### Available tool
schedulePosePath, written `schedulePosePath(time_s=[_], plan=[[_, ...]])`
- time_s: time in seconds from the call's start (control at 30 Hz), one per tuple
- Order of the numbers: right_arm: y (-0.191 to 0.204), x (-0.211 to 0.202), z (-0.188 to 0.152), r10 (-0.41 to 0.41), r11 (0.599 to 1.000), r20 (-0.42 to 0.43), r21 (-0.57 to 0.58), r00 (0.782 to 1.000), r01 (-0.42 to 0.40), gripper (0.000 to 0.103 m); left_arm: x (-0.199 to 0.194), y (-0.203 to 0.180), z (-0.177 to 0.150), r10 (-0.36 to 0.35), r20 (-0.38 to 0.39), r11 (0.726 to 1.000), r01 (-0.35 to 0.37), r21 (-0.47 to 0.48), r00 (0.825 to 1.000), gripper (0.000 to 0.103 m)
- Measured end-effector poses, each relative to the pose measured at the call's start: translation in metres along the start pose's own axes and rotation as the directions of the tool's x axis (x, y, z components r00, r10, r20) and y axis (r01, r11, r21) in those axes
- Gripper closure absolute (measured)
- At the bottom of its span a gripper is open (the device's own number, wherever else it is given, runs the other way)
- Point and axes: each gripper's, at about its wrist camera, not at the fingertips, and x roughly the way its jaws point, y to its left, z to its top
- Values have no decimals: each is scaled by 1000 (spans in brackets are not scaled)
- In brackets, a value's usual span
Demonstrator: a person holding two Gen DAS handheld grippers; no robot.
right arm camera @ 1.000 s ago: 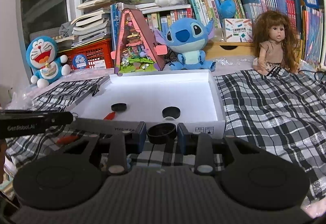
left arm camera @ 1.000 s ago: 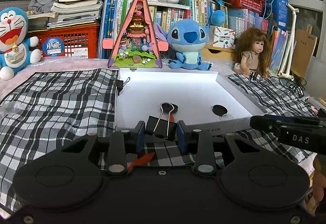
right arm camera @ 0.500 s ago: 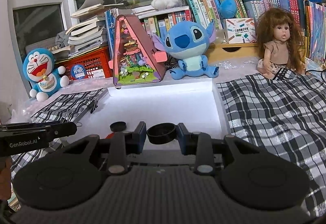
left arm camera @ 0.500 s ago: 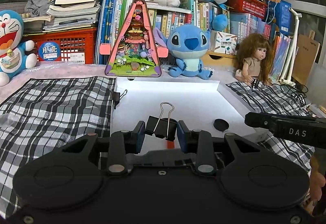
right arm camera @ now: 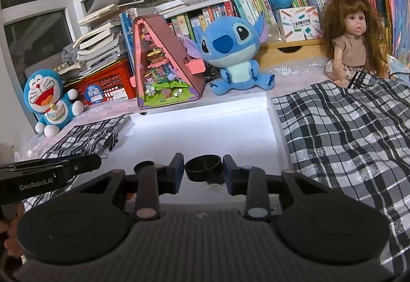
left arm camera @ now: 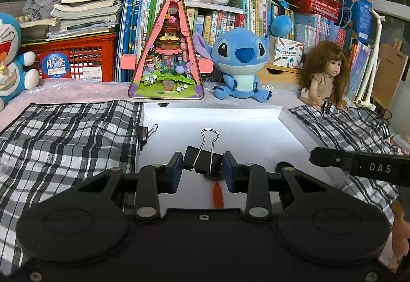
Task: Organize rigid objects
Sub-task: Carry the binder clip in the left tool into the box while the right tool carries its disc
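Observation:
My left gripper (left arm camera: 202, 169) is shut on a black binder clip (left arm camera: 202, 160) with its wire handles pointing up, held over the white shallow box (left arm camera: 256, 133). A red object (left arm camera: 217, 193) lies on the box floor just below the clip. My right gripper (right arm camera: 203, 170) is shut on a black round cap (right arm camera: 203, 166), open side up, held over the same white box (right arm camera: 205, 133). Another black cap (right arm camera: 143, 166) lies on the box floor to its left. The right gripper's body (left arm camera: 358, 165) shows in the left wrist view.
A second binder clip (left arm camera: 144, 132) is clipped on the box's left wall. Plaid cloth (left arm camera: 66, 138) covers the table on both sides of the box. A triangular toy house (left arm camera: 166, 56), a Stitch plush (left arm camera: 241, 64), a doll (right arm camera: 356, 38) and books line the back.
Both grippers have moved forward over the box with their loads: the binder clip and the cap now hang above the box floor instead of its front wall.

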Motion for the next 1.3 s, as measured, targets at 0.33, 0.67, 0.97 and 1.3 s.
schedulePosePath(time_s=[0.33,0.67,0.97,1.3], plan=[[-14,36,31,32,994,-73,111,997,-24,64,46,15,20,-28,-74,995,20,-102,997,71],[-19,85,34,8,991,-185,135,983,18,64,91,17,27,-49,-134,985,26,-172,990,71],[-20,99,32,-19,992,-219,114,976,45,64,112,12,22,-40,-151,983,12,-184,988,71],[-15,106,26,-15,995,-231,91,973,37,64,120,9,15,-47,-165,977,11,-214,985,71]])
